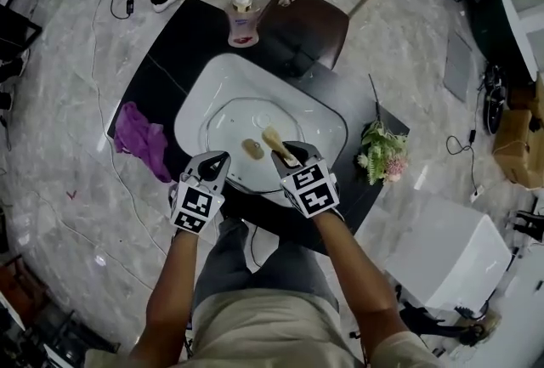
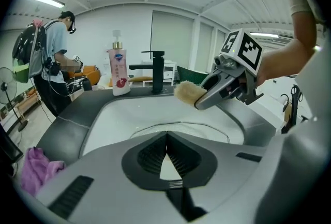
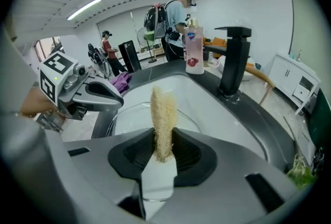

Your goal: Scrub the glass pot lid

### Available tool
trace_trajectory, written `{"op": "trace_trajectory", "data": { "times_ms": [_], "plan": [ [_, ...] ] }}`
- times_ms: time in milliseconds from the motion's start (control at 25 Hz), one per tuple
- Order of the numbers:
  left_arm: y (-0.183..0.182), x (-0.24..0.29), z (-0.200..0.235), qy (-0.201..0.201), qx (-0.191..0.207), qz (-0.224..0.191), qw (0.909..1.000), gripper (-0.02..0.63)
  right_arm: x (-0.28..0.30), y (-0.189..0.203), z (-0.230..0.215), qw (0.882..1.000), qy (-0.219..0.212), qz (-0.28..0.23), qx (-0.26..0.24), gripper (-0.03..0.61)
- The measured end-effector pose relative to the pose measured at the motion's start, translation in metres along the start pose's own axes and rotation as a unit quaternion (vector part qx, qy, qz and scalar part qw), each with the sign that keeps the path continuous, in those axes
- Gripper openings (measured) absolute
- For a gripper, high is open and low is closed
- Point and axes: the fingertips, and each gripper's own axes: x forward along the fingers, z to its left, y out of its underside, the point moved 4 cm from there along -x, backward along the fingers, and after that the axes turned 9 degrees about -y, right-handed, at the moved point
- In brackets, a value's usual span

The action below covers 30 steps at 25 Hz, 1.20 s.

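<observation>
The glass pot lid [image 1: 246, 133] lies flat in the white sink basin [image 1: 212, 77], its brown knob [image 1: 252, 148] facing up. My right gripper [image 1: 285, 155] is shut on a tan loofah sponge [image 1: 272, 139], holding it just above the lid's near right part. In the right gripper view the sponge [image 3: 163, 114] stands upright between the jaws of the right gripper [image 3: 164, 140]. My left gripper [image 1: 214, 164] hangs over the lid's near left rim; its jaws meet at the tips with nothing between them, as the left gripper [image 2: 166, 137] shows in its own view. The lid's rim [image 2: 207, 127] curves beyond them.
A pink soap bottle [image 1: 242, 14] and a black faucet [image 2: 156, 70] stand behind the basin on the dark counter [image 1: 170, 43]. A purple cloth [image 1: 143, 137] lies at the left, a small flower bunch [image 1: 382, 152] at the right. A chair [image 1: 306, 18] stands behind, with people further back.
</observation>
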Motion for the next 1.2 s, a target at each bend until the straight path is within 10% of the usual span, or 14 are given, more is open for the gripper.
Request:
{"op": "trace_trajectory", "data": {
  "times_ms": [560, 960, 1200],
  "plan": [
    [0.038, 0.013, 0.000, -0.012, 0.031, 0.055, 0.9979, 0.013, 0.078, 0.045, 0.077, 0.967, -0.196, 0.142, -0.085, 0.106],
    [0.046, 0.016, -0.001, -0.004, 0.028, 0.064, 0.9976, 0.012, 0.094, 0.091, -0.077, 0.980, -0.048, 0.189, 0.040, 0.106],
    [0.047, 0.016, -0.001, -0.004, 0.020, 0.059, 0.9981, 0.013, 0.102, 0.086, -0.103, 0.979, 0.000, 0.201, 0.022, 0.107]
  ]
}}
